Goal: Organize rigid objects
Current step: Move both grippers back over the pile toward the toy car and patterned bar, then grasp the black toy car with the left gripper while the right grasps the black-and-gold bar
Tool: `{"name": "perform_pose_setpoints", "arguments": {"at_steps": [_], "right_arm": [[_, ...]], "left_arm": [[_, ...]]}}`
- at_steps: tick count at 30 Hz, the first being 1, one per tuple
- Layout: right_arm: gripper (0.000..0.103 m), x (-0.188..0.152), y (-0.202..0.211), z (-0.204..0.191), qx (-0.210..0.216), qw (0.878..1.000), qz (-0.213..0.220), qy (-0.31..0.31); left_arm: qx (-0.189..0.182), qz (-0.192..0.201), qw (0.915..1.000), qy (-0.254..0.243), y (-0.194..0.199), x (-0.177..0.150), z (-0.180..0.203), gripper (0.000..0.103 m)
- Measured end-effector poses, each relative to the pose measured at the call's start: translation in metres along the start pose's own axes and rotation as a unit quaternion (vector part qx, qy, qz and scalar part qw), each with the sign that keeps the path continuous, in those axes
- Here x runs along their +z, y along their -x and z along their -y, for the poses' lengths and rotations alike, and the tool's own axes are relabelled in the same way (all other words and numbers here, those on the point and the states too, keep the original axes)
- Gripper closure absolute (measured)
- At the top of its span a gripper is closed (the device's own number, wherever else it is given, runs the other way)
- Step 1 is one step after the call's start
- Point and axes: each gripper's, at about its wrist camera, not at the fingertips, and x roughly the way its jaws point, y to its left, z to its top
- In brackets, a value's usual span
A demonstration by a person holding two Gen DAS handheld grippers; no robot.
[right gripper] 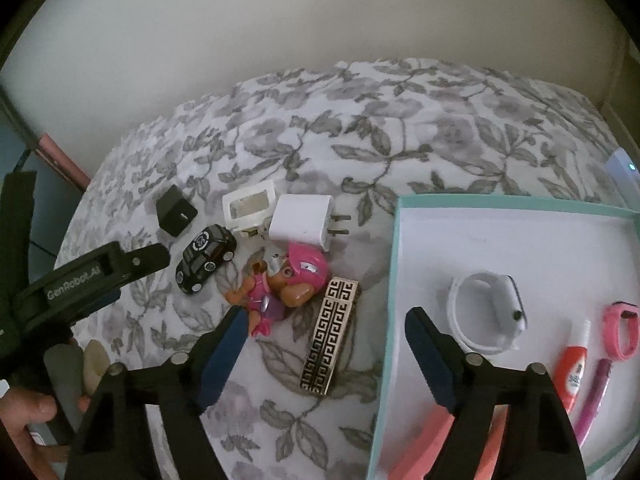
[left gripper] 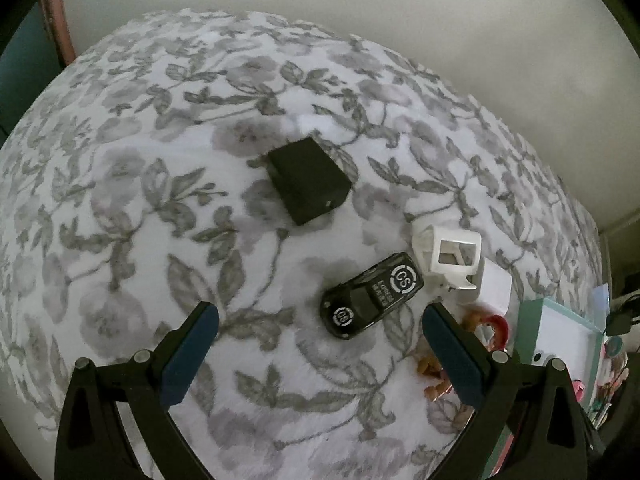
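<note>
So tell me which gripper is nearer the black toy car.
Left. The left gripper hovers open right over the toy car; the right gripper is off beside it, near the patterned box.

wall (right gripper: 280,40): plain, off-white — bed cover (left gripper: 160,160): grey floral on white | light: dim

Right gripper (right gripper: 320,344) hangs jaws apart, empty, above a floral bedspread (right gripper: 360,128); the patterned black-and-gold bar (right gripper: 330,340) lies below the gap. Right finger overlaps the teal-rimmed tray (right gripper: 394,264). In tray: white smartwatch (right gripper: 490,312), pink band (right gripper: 622,334), glue tube (right gripper: 574,364), pink pen (right gripper: 596,396). On bedspread: pink pup figure (right gripper: 288,284), black toy car (right gripper: 206,258), white charger (right gripper: 302,220), white frame piece (right gripper: 248,206), black cube adapter (right gripper: 176,210). Left gripper (right gripper: 96,276) enters at left edge, jaw state unclear.
</note>
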Motion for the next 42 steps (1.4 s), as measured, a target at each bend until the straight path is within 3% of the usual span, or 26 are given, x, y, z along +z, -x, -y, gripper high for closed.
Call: {"name": "perform_pose_setpoints", "arguments": {"at_steps": [10, 18, 26, 30, 36, 39, 41, 42], "right_arm": [[0.021, 0.004, -0.021, -0.007, -0.028, 0.999, -0.017, 0.030], [0.028, 0.007, -0.015, -0.003, -0.017, 0.999, -0.014, 0.027], [0.032, 0.012, 0.008, -0.010, 0.019, 0.998, 0.021, 0.049], [0.039, 0.008, 0.001, -0.019, 0.016, 0.997, 0.017, 0.074], [0.054, 0.003, -0.015, -0.008, 0.036, 0.999, -0.013, 0.037], [0.062, 0.000, -0.021, -0.010, 0.019, 0.999, -0.025, 0.045], [0.063, -0.001, -0.023, -0.010, 0.014, 0.999, -0.025, 0.046], [0.063, -0.001, -0.023, -0.011, 0.011, 0.998, -0.026, 0.048]], "left_arm": [[0.007, -0.017, 0.9975, -0.069, -0.026, 0.007, 0.028, 0.001], [0.016, -0.015, 0.9963, -0.083, -0.035, 0.010, 0.032, 0.002], [0.010, -0.020, 0.9966, -0.080, -0.037, 0.010, 0.032, 0.002], [0.009, -0.018, 0.9965, -0.081, -0.036, 0.010, 0.032, 0.002], [0.004, -0.024, 0.9961, -0.085, -0.041, 0.009, 0.033, 0.002], [0.009, -0.022, 0.9950, -0.097, -0.043, 0.009, 0.036, 0.009], [0.014, -0.022, 0.9940, -0.106, -0.045, 0.009, 0.040, 0.024], [0.015, -0.022, 0.9935, -0.111, -0.045, 0.009, 0.042, 0.026]]}}
